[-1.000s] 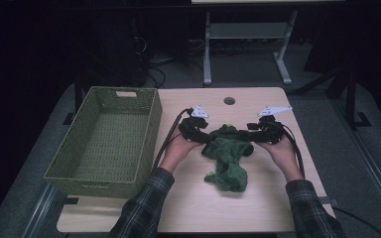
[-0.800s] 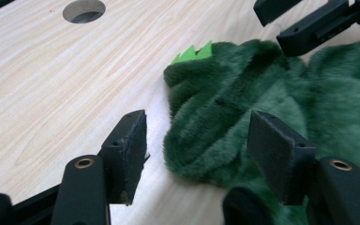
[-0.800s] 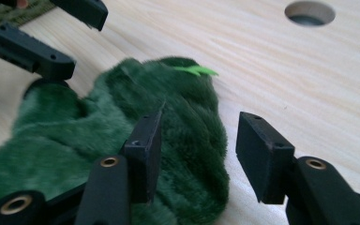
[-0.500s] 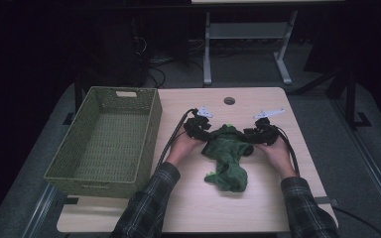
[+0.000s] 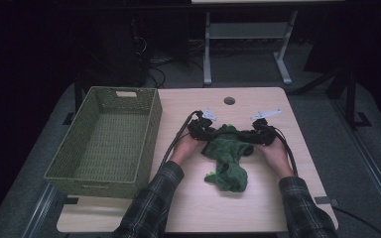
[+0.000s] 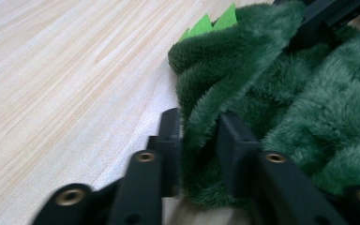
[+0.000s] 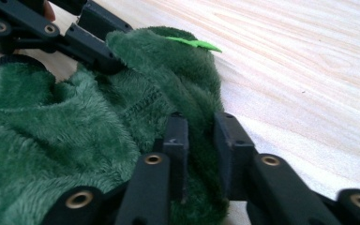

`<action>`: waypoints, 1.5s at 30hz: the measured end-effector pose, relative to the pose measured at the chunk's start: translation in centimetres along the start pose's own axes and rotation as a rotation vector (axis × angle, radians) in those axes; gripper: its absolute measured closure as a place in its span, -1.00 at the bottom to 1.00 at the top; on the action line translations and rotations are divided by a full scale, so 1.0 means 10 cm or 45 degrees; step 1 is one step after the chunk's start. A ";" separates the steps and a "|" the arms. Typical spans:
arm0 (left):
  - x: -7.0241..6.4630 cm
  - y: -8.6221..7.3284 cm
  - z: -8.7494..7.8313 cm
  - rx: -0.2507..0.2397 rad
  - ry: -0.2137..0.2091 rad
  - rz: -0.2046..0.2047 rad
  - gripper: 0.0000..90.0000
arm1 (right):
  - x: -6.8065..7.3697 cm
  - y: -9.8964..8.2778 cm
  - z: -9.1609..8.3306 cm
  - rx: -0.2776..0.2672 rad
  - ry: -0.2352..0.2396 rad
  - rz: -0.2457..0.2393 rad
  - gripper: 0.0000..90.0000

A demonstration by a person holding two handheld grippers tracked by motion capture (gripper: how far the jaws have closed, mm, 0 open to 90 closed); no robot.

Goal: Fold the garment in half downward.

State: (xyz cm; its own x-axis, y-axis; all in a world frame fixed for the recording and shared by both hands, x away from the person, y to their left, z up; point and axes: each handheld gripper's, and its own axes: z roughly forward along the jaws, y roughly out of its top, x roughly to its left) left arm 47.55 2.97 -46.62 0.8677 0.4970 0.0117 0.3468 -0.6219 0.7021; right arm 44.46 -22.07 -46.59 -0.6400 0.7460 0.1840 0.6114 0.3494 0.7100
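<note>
Green fleece cloth (image 5: 226, 157) lies bunched on the tabletop (image 5: 258, 208), its far edge between the two grippers. Left gripper (image 6: 199, 136): jaws just closing, now narrow, pinching a fold of the cloth. Right gripper (image 7: 200, 140): jaws just closing too, clamped on the cloth's opposite edge fold. Woven basket (image 5: 104, 144) stands well apart, beyond the left gripper.

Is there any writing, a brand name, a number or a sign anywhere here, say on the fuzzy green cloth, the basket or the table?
None can be read. The green plush cloth shows only plain bright-green felt points, no tag text. The woven basket, the wooden table, the left gripper and the right gripper show no lettering.
</note>
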 end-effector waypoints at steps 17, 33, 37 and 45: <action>-0.05 0.16 -0.22 -0.064 -0.052 -0.091 0.91 | 0.04 0.08 -0.19 -0.065 -0.012 -0.003 0.93; -0.17 0.31 -0.60 -0.147 -0.098 -0.125 0.89 | 0.18 0.15 -0.56 -0.158 0.013 -0.050 0.93; -0.25 0.32 -0.69 -0.157 -0.106 -0.108 0.89 | 0.23 0.16 -0.65 -0.177 0.021 -0.061 0.93; -0.36 0.31 -0.85 -0.193 -0.133 -0.091 0.89 | 0.37 0.16 -0.78 -0.197 0.031 -0.113 0.93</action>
State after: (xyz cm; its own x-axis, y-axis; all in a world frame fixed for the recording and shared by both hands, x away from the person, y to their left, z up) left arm 42.44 4.36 -38.49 0.8776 0.4664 -0.1105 0.3581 -0.4849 0.7978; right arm 39.43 -23.16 -39.46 -0.7004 0.7017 0.1310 0.4741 0.3201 0.8202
